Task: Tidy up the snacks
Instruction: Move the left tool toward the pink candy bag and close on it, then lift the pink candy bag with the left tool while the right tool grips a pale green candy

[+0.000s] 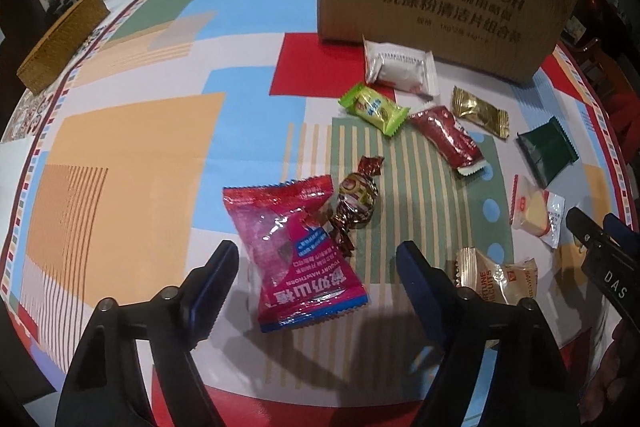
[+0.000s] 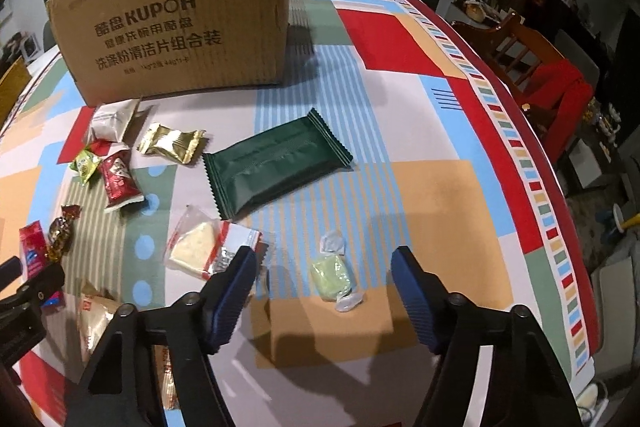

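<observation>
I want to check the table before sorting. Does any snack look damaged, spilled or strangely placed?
Nothing looks torn or spilled. The snacks simply lie loose on the tablecloth in front of the cardboard box, none inside that I can see. The white packet leans against the box, and the pale green candy lies apart from the rest.

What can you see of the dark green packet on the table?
The dark green packet is a flat, oblong pouch of matte foil-like wrap with zigzag-cut ends and a seam along its middle. It looks sealed and lies flat, slanted, on the patterned tablecloth, in front of the cardboard box. No snack or gripper touches it.
</observation>
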A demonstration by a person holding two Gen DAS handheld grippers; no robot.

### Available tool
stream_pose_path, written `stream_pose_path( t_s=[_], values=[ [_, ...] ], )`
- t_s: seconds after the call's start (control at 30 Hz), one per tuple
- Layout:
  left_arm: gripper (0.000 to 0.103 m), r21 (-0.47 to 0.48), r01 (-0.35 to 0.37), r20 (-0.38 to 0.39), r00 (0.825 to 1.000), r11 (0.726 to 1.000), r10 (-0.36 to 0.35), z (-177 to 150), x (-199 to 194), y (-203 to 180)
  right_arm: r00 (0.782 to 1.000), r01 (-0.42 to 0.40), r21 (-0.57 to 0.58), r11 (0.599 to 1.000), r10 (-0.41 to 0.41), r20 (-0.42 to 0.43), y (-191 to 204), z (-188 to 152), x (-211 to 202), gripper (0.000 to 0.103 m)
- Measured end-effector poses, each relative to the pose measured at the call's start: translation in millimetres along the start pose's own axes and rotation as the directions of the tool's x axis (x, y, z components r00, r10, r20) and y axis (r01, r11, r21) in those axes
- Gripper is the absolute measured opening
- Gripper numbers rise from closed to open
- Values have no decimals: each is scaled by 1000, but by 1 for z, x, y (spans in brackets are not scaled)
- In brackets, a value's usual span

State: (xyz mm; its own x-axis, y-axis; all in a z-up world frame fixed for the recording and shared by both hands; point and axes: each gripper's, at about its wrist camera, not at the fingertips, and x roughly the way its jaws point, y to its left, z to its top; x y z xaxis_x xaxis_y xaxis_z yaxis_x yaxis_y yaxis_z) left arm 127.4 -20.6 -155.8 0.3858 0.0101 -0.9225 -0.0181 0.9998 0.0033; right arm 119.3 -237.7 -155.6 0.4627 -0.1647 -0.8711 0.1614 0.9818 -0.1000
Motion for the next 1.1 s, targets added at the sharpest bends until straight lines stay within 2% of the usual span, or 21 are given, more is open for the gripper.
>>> stream_pose_path(
  t_s=[0.23, 0.37, 0.47, 0.53, 0.67, 0.73, 1.1],
  values=[
    [70, 10, -2, -16, 1000, 1000, 2, -2, 7, -3, 1000, -5, 8, 1000, 5, -26, -4, -3, 11, 49],
    [65, 17, 1, -7, 1000, 1000, -1, -2, 9, -3, 1000, -13, 9, 1000, 13, -21, -4, -4, 13, 45],
    [57, 23, 16, -3, 1000, 1000, -16, -1, 9, -4, 999, -30, 17, 999, 30, -12, -6, -5, 13, 32],
    [47, 34, 26, 2, 1000, 999, -26, -2, 7, -6, 999, -44, 27, 999, 45, -8, -7, -5, 13, 20],
    [45, 47, 38, 2, 999, 998, -38, -3, 6, -10, 998, -60, 35, 998, 60, 3, -11, -6, 13, 20],
    [38, 51, 43, 2, 999, 998, -43, -4, 4, -11, 998, -63, 36, 997, 63, 5, -12, -7, 12, 20],
    [36, 51, 55, 46, 997, 997, -58, -8, -18, -10, 994, -88, 33, 996, 86, 64, -13, -7, -11, 20]
  ],
)
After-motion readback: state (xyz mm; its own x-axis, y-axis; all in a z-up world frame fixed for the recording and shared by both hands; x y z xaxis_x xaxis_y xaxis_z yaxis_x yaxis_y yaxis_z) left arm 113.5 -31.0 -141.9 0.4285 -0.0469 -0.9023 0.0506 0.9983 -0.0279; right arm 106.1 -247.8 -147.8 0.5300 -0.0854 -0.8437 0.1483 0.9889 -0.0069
